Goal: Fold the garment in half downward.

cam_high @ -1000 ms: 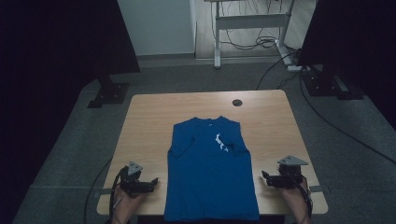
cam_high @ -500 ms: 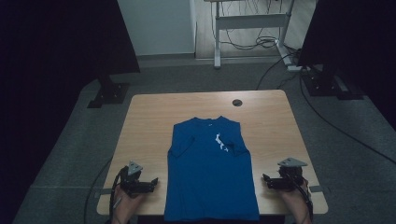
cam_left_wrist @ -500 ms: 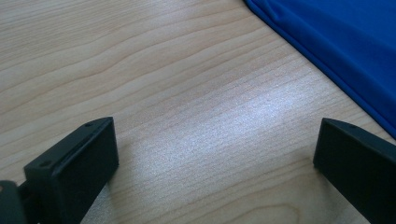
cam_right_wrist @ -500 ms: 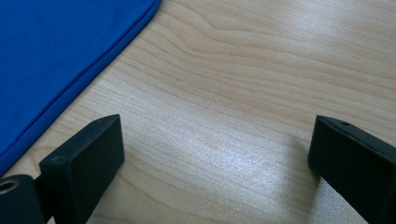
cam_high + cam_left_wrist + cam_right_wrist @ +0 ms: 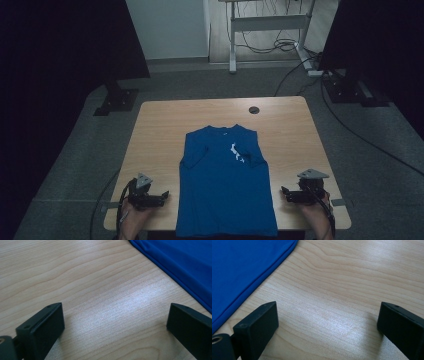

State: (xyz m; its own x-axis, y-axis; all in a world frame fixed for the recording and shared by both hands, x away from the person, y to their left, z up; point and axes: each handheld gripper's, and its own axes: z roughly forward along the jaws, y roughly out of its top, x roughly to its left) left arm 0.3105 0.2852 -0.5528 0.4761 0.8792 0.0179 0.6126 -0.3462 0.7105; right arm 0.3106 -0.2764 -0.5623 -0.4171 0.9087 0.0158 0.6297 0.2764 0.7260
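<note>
**Shirt flat on the table, grippers wide apart at either side**

Floor (image 5: 75,165) of grey carpet takes up most of the high view, with dark panels at 10 and 2 o'clock and a white desk frame (image 5: 267,22) at 12 o'clock trailing cables. A black stand base (image 5: 116,99) sits at 10 o'clock from the table, and another, with cables, at 2 o'clock.

The wooden table (image 5: 155,135) lies in the middle. On it a blue T-shirt (image 5: 225,185) is spread flat, neck towards 12 o'clock and hem hanging at the near edge at 6 o'clock; a small white print marks its chest. A round cable port (image 5: 254,109) lies at 12 o'clock from the collar, well apart from it. Nothing lies between the shirt and either gripper.

The left gripper (image 5: 164,196) rests on the table at 8 o'clock from the shirt's middle, near its side edge, jaws pointing at the cloth. The right gripper (image 5: 284,192) sits at 4 o'clock, likewise near.

The left gripper view (image 5: 112,322) adds what the high view cannot: both jaws spread wide over bare wood, holding nothing, the shirt's seamed edge (image 5: 175,262) at 2 o'clock and untouched. The right gripper view (image 5: 327,322) shows the same wide spread, nothing held, the hem edge (image 5: 244,267) at 10 o'clock.
</note>
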